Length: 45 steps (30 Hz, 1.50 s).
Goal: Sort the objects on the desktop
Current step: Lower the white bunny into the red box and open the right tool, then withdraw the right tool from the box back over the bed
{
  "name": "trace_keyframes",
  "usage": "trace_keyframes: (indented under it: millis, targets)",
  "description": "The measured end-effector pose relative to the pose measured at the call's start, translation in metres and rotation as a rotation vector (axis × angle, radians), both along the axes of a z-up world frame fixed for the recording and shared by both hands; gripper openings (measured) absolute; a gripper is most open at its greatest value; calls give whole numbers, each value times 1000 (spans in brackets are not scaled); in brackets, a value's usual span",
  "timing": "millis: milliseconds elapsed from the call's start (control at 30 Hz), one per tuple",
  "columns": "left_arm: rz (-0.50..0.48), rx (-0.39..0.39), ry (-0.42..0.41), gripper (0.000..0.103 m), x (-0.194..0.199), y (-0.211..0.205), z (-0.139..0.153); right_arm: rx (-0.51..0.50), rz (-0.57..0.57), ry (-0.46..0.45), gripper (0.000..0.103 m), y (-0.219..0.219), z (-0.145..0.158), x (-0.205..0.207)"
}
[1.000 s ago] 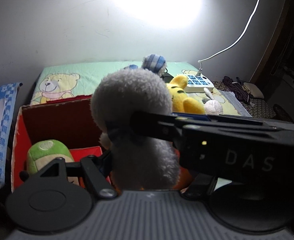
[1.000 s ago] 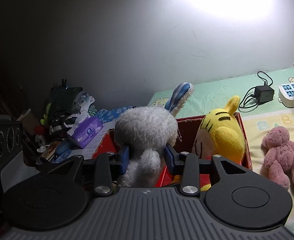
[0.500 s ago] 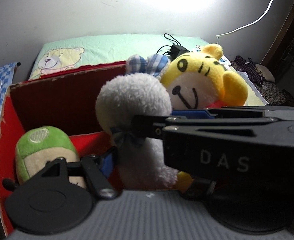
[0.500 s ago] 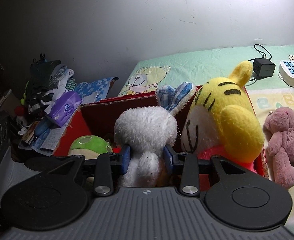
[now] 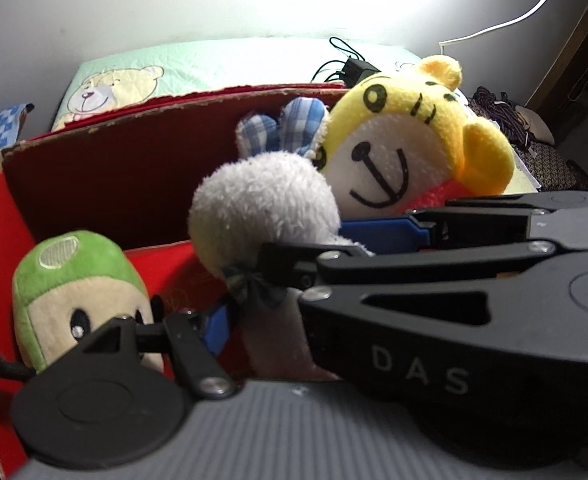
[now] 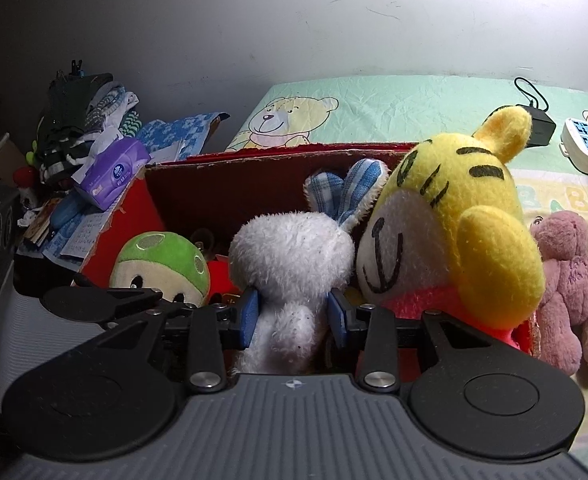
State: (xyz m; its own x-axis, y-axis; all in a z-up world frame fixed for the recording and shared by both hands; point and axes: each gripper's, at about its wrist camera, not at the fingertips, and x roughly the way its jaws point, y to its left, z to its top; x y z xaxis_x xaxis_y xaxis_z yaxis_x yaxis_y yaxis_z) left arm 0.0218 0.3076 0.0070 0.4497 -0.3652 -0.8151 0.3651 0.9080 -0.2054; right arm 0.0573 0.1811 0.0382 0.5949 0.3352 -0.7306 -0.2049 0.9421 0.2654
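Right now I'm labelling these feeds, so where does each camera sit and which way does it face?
Left wrist: on the left gripper, facing into the red box; its own left finger shows, the right gripper crosses in front.
Right wrist: on the right gripper, facing the box's far wall; its jaws squeeze the white rabbit.
Shared: box, rabbit, yellow tiger, green plush.

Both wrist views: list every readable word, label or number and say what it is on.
"D A S": on the black body of the right claw.
"BABY", partly hidden: on the yellow mat.
Purple tissue pack: logo and print too blurred to read.
Pink plush bear: chest stitching unreadable.
Papers: print too small.
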Motion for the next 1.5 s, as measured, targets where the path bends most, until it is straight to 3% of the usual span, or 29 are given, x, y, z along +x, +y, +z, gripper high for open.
trace_keyframes:
  millis: [233,533,867,1200,1500]
  targets:
    - [8,6,12,78,4,2,-1,73,-25,-28,40,-6,6,-6]
    - [10,34,-5,79,0,-3,2,121,-58,-40,35,-14,10,-11]
    - [21,96,-21,81,-1,-12,7,56,-80,-47,19,-15,7,-11]
    - [10,131,-38,81,-4,-24,10,228,-135,-104,22,-42,17,-23]
    - [22,162,-51,82,-10,-30,13,266,-183,-89,25,-53,15,-28]
